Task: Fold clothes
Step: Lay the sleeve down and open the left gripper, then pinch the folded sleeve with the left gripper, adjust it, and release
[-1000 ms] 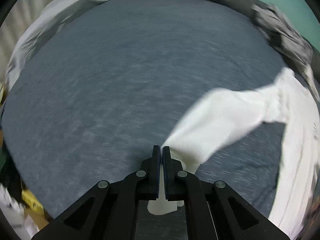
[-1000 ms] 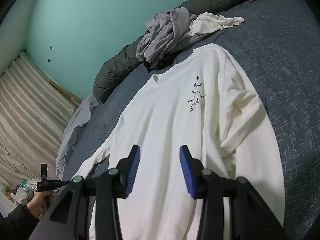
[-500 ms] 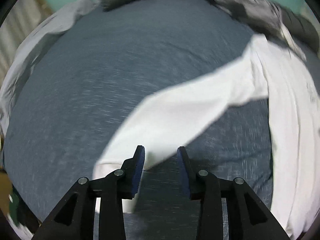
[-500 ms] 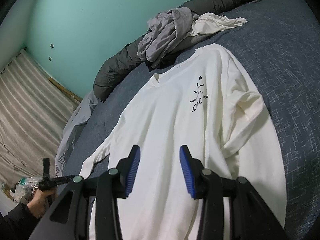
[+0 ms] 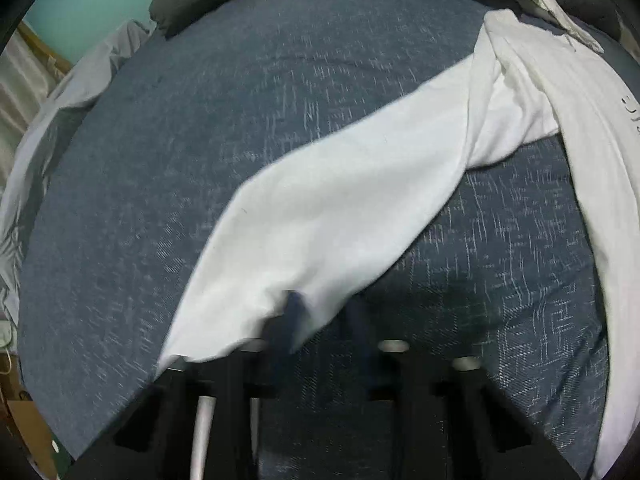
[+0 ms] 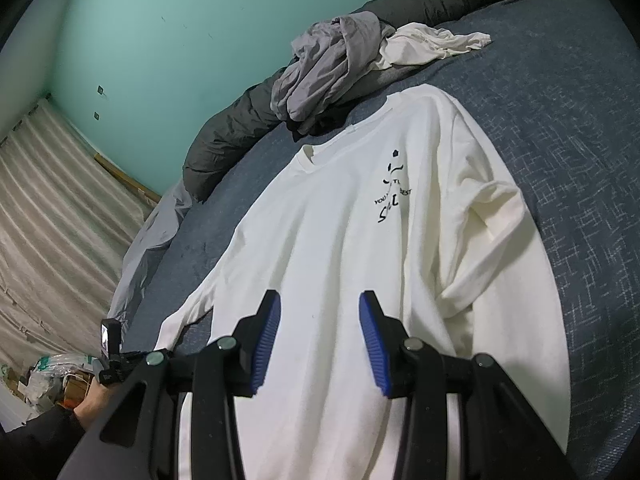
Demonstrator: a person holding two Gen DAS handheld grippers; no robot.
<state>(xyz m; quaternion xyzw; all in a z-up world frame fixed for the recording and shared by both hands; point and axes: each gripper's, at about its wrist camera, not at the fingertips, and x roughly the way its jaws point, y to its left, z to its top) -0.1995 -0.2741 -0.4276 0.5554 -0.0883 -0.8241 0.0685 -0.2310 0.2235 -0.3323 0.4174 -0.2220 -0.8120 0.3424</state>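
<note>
A white long-sleeved shirt (image 6: 340, 240) with a small black print lies face up on the blue bedspread (image 6: 580, 140). Its one sleeve (image 5: 340, 208) stretches out flat across the bed in the left wrist view. My left gripper (image 5: 324, 316) hangs low over that sleeve's lower edge, blurred. Its jaws are closing, still apart, and the sleeve's hem drapes over one finger (image 5: 294, 312) and lies between them. My right gripper (image 6: 320, 336) hovers open above the shirt's lower body with nothing between its blue pads. The other sleeve (image 6: 492, 236) is folded in over the chest.
A heap of grey clothes (image 6: 328, 64) and a crumpled white garment (image 6: 428, 44) lie at the head of the bed against a dark duvet (image 6: 228, 136). A person's hand (image 6: 90, 404) shows at lower left, near floor clutter (image 6: 48, 372).
The left gripper let go of the sleeve's cuff, opened, and dropped lower along the sleeve, which now lies flat. Its jaws now stand narrower than half a second ago. The right gripper kept still.
</note>
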